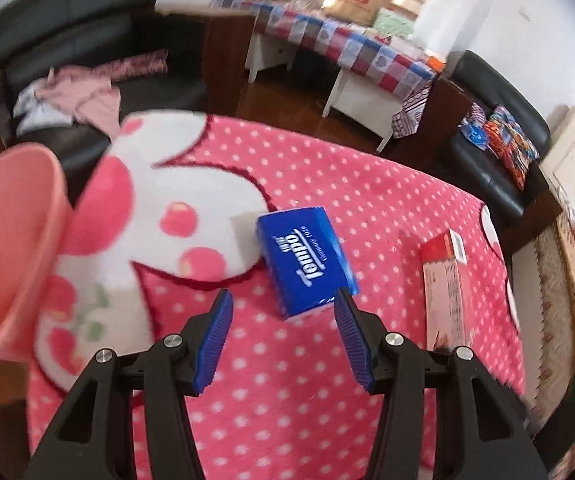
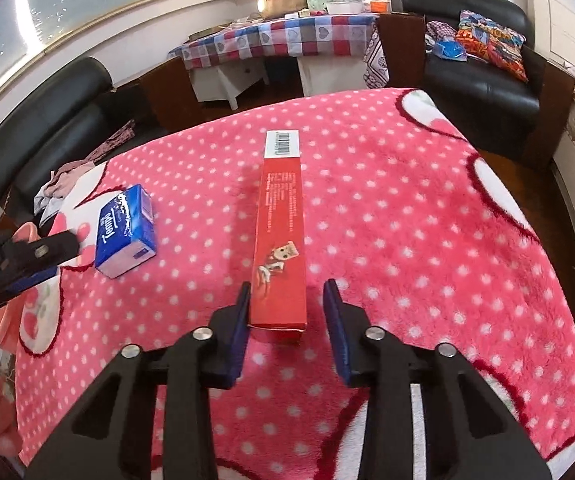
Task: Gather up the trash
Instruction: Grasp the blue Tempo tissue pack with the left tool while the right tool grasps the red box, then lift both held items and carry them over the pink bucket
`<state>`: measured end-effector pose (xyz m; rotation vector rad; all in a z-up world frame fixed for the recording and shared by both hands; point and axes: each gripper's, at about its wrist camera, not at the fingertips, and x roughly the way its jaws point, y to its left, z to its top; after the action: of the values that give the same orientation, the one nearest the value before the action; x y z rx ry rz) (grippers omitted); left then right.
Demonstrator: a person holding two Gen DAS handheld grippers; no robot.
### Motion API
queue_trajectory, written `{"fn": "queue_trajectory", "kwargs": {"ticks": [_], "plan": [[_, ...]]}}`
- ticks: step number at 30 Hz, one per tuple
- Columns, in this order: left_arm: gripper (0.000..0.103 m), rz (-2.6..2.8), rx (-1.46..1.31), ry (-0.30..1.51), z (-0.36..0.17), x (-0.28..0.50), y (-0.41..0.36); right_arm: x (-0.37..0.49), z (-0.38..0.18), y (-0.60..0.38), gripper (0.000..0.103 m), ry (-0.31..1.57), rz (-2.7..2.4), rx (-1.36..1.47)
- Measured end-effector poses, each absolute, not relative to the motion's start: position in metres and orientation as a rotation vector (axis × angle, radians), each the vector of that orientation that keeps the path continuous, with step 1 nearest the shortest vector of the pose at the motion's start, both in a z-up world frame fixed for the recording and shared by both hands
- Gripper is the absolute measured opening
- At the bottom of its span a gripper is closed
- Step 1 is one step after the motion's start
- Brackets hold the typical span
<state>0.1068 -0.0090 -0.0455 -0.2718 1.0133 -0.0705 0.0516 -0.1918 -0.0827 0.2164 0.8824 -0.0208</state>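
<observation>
A blue Tempo tissue pack (image 1: 305, 264) lies on the pink polka-dot blanket (image 1: 387, 208). My left gripper (image 1: 283, 300) is open just short of it, the pack's near end between the fingertips. A long red box (image 2: 281, 236) lies lengthwise on the blanket (image 2: 427, 240). My right gripper (image 2: 287, 290) is open, its fingers on either side of the box's near end. The red box also shows at the right in the left wrist view (image 1: 445, 288). The tissue pack (image 2: 127, 226) and the left gripper's arm (image 2: 19, 260) show at the left in the right wrist view.
A pink plastic bin (image 1: 11, 248) stands at the blanket's left edge. Black leather sofas (image 2: 475, 76) surround the blanket, one with clothes (image 1: 71, 96). A table with a checked cloth (image 2: 279, 36) stands behind.
</observation>
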Motion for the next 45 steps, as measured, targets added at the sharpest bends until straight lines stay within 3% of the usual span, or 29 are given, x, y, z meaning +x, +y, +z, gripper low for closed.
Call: {"fn": "queue_trajectory", "kwargs": {"ticks": [3, 29, 45], "plan": [[0.052, -0.040, -0.327, 1.042, -0.053, 0.123, -0.014, 0.051, -0.081, -0.186, 0.026, 0.877, -0.023, 0.184], [0.058, 0.017, -0.155, 1.025, -0.068, 0.137, -0.058, 0.053, -0.082, -0.187, 0.024, 0.890, -0.019, 0.193], [0.055, -0.008, -0.104, 0.946, -0.047, 0.073, 0.002, 0.047, -0.076, -0.183, 0.024, 0.865, 0.029, 0.182]]}}
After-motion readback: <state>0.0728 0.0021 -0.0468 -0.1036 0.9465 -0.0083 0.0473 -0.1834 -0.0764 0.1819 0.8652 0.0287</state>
